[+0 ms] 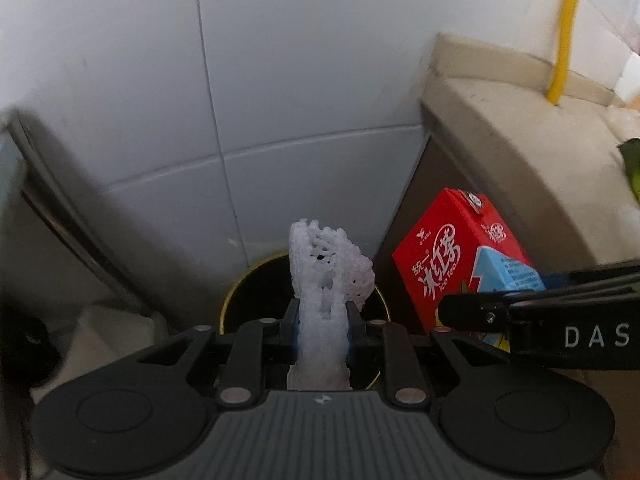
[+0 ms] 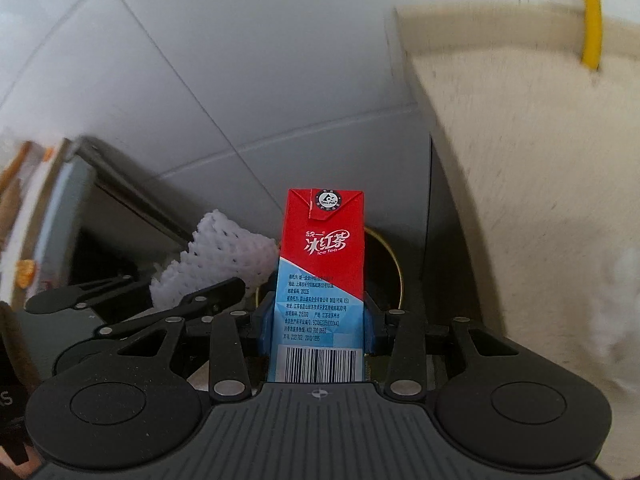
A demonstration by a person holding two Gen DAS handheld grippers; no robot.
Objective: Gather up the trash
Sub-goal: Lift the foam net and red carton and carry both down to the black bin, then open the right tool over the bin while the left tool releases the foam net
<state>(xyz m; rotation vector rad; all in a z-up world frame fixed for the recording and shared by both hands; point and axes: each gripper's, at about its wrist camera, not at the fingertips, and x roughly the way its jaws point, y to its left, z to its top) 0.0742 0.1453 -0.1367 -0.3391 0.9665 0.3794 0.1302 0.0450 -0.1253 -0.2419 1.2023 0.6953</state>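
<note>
Both grippers are hovering loaded above the black bin (image 1: 240, 304), the left gripper (image 1: 322, 334) pinching white foam netting (image 1: 326, 280) and the right gripper (image 2: 319, 322) clamping an ice tea carton (image 2: 322, 264), so only dropping them in is remaining.

Each camera sits just behind its own hand-held gripper and looks forward and steeply down along the fingers, toward a corner where white wall tiles (image 1: 280, 80) meet the floor. The left wrist view has the left hand-held gripper (image 1: 323, 322) filling its lower edge, close up, with the foam fruit net (image 1: 324, 276) right before the lens. The right wrist view looks over the right hand-held gripper (image 2: 318, 320), the iced tea carton (image 2: 322, 264) close in front. Both views share the round black bin (image 1: 248, 300) below, the beige bench (image 1: 520, 152) edge on the right, and the yellow pipe (image 1: 566, 32); each also catches the other gripper from the side.
</note>
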